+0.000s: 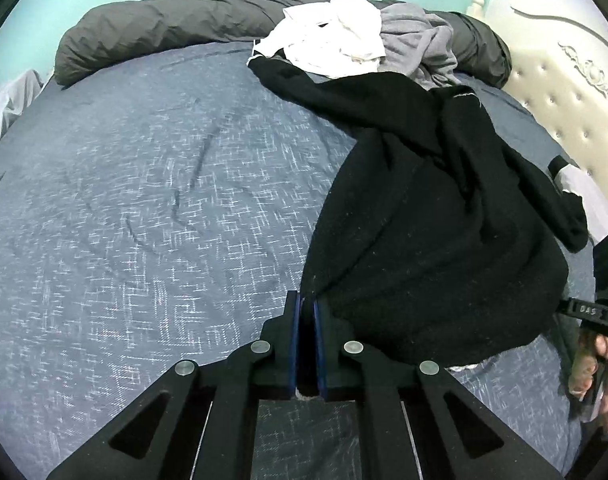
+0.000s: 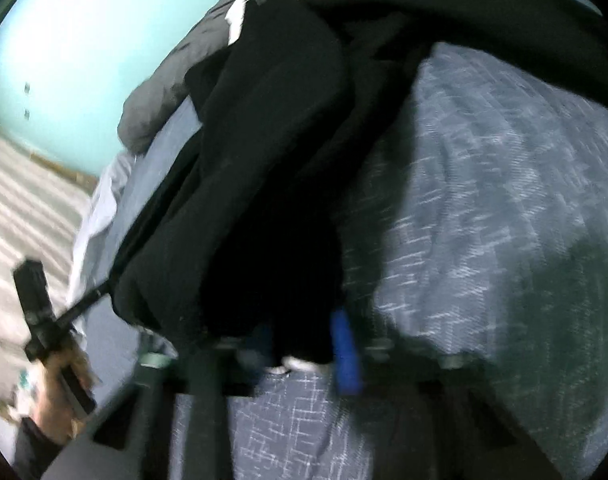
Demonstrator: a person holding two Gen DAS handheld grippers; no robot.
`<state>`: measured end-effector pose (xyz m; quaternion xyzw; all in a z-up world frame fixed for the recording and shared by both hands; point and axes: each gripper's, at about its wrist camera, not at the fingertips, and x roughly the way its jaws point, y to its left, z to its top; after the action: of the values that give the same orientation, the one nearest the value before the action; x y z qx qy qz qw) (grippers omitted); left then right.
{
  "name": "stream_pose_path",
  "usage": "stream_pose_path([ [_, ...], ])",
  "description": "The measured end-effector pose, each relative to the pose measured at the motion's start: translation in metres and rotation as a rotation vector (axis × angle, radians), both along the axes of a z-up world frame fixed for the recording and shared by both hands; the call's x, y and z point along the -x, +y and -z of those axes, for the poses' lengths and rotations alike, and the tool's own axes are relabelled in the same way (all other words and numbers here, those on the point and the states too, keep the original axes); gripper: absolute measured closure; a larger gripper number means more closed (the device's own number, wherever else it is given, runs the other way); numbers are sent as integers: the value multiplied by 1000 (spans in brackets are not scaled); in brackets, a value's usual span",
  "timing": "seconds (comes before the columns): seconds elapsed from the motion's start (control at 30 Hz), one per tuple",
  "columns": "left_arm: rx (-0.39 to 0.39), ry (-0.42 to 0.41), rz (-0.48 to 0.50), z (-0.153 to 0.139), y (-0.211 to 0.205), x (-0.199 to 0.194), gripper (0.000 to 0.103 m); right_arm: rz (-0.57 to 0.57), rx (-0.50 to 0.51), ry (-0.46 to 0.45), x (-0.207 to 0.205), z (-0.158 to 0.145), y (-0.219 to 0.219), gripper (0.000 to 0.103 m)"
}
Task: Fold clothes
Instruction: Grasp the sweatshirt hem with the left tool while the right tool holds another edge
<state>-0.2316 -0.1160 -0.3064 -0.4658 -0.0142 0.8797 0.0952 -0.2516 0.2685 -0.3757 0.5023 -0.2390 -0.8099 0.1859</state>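
My left gripper (image 1: 307, 308) and right gripper (image 2: 304, 344) both pinch the black garment's (image 1: 431, 240) edge; next I should lift and spread it flat on the bed (image 1: 144, 200).

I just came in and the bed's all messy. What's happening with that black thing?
A person is starting to fold clothes on the bed. The left tool and the right tool have each pinched an edge of the black garment. White and grey clothes wait in a pile behind.

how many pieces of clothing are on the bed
3 visible: black garment nearest, pinched by both grippers; white garment and grey garment heaped behind it by the dark duvet. The heap may hide more.
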Motion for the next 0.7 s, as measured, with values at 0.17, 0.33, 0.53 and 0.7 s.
stream_pose_path([
  [0.17, -1, 40, 0, -22, -6, -8, 97, 41, 46, 61, -10, -21, 21, 98],
  [0.33, -1, 48, -20, -39, -16, -22, 97, 93, 74, 129, -28, -51, 51, 98],
  [0.53, -32, 50, -38, -57, -33, -56, 97, 102, 54, 142, -61, -83, 86, 98],
  [0.7, -92, 43, -27, -71, -37, -100, 97, 52, -22, 161, -84, -132, 89, 98],
])
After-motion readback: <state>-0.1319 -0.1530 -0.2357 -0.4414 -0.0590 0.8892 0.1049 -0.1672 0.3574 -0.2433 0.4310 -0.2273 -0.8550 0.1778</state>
